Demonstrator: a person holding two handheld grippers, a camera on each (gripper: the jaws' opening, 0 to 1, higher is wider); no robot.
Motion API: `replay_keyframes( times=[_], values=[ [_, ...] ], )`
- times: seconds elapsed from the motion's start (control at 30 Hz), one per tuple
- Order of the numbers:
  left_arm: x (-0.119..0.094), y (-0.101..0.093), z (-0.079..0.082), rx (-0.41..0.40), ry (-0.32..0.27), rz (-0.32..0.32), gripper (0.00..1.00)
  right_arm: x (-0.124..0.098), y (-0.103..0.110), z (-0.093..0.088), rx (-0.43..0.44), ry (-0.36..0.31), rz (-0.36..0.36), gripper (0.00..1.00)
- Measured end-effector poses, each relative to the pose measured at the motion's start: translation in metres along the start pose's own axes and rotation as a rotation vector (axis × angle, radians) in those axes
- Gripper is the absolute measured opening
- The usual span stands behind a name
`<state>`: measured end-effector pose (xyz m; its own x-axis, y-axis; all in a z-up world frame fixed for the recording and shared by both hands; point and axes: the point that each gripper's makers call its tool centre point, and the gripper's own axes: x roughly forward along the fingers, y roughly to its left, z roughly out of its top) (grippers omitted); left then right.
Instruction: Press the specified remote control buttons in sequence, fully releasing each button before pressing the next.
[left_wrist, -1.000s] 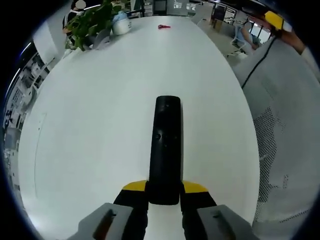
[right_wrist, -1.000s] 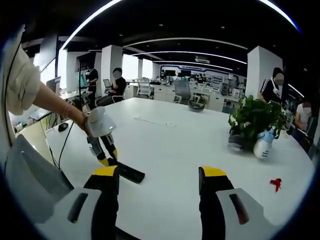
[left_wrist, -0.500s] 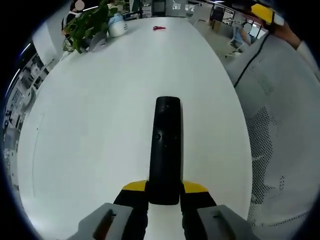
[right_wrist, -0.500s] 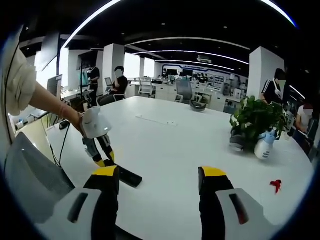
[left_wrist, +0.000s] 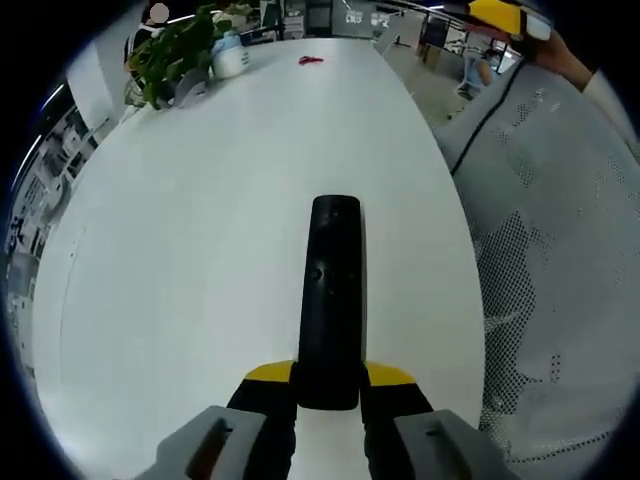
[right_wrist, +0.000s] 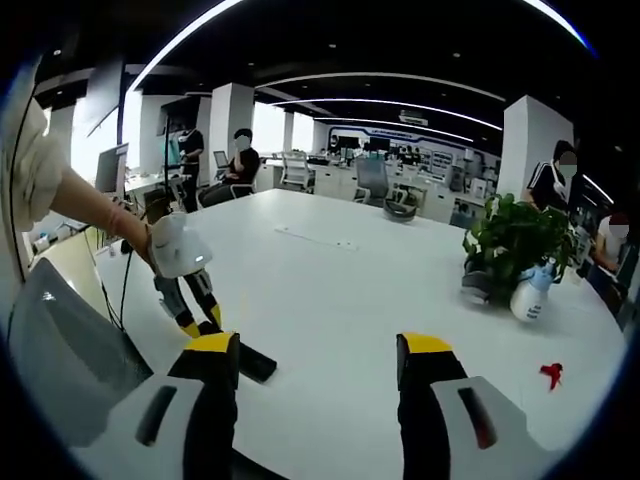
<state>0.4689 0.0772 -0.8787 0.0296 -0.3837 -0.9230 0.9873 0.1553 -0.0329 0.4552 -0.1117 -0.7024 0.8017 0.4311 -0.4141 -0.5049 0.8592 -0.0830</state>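
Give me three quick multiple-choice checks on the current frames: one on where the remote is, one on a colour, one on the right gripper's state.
1. Where is the black remote control?
A. Beside the potted plant
B. Clamped at its near end between the left gripper's jaws
C. Lying free at mid-table

2. What colour is the small object lying on the white table near the plant?
A. Red
B. Blue
C. Green

3. How is the right gripper?
A. Shut on the remote
B. Shut on nothing
C. Open, nothing between its jaws

Answers: 1 B, the left gripper has its yellow-tipped jaws against the remote's near end. 2 A, it reads red in both views. 3 C, a wide gap of bare table shows between the jaws.
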Motion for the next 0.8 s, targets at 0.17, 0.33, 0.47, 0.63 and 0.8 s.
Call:
replay_keyframes(
  times=[0.17,0.33,0.47,0.63,0.8],
  values=[
    [-0.001,-0.007,-0.001,-0.008,-0.01,0.002,0.24,0.0,0.001,0.0,-0.006,0.002,0.002,0.65],
    [-0.001,-0.018,-0.003,-0.007,-0.015,0.013,0.24,0.0,0.002,0.0,-0.012,0.005,0.005,0.65],
    [-0.002,-0.027,-0.005,-0.012,-0.026,0.02,0.24,0.001,0.004,-0.001,-0.016,0.008,0.011,0.65],
    [-0.002,-0.033,-0.006,-0.022,-0.033,0.026,0.24,0.001,0.007,-0.001,-0.023,0.014,0.023,0.65],
    [-0.003,-0.041,-0.007,-0.029,-0.042,0.026,0.24,0.002,0.01,-0.002,-0.032,0.02,0.033,0.65]
  ],
)
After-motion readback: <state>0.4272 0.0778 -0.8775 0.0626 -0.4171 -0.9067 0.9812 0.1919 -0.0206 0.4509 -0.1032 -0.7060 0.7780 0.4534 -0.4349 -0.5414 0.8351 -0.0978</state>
